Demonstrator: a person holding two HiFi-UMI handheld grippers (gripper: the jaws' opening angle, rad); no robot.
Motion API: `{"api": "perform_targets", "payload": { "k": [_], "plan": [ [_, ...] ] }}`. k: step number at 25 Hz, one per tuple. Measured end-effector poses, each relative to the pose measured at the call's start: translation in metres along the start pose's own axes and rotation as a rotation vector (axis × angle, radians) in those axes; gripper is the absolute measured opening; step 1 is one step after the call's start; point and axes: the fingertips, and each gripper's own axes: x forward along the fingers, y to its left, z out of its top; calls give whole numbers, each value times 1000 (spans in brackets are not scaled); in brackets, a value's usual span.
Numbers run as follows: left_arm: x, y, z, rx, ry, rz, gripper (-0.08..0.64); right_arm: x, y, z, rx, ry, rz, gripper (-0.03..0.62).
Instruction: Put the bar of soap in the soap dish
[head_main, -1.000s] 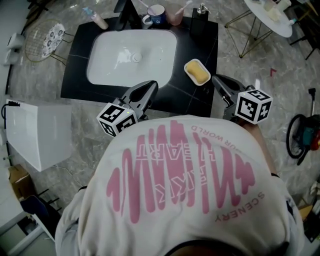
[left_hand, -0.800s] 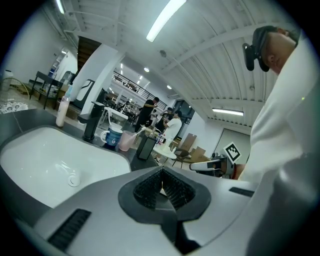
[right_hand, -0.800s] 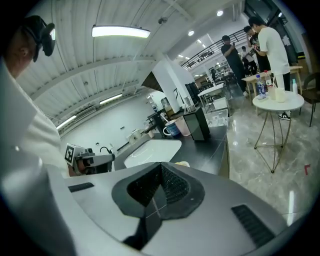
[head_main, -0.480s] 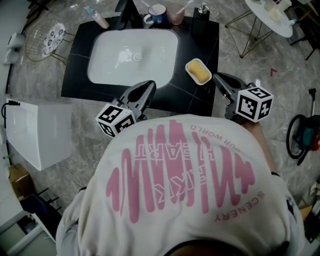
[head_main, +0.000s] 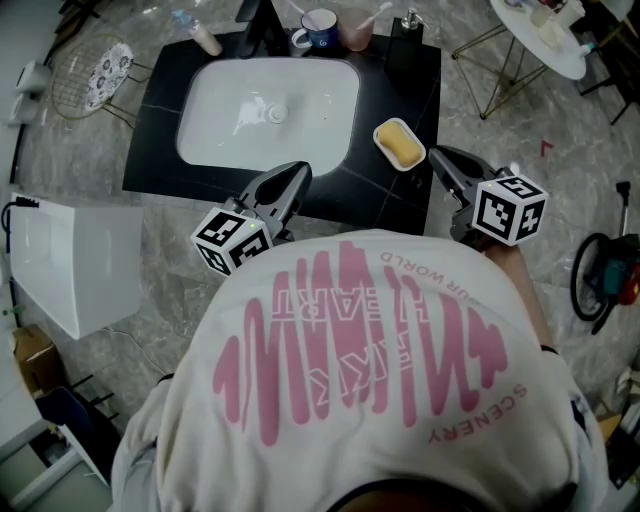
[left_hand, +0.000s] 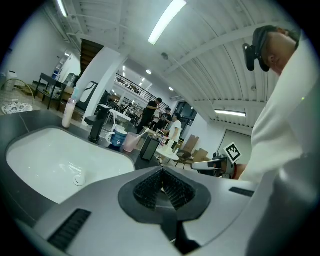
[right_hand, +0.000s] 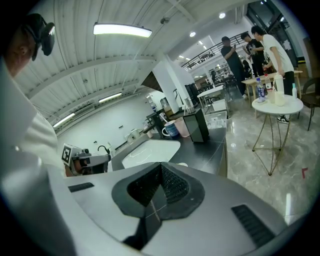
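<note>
Sitting in its dish (head_main: 380, 131), soap (head_main: 401, 147) shows only overhead.

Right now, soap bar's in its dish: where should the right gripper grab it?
Across the short width of the soap bar, at mid-length, coming from above: it lies flat, and the soap dish rim probably blocks a level approach. The right gripper, now shut, must open first.
</note>
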Motion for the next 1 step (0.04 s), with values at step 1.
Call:
{"api": "perform_targets", "payload": {
  "k": [1],
  "plan": [
    [0,0,0,0,0,-1,8,0,0,0,1,-1,-2,15]
  ]
}}
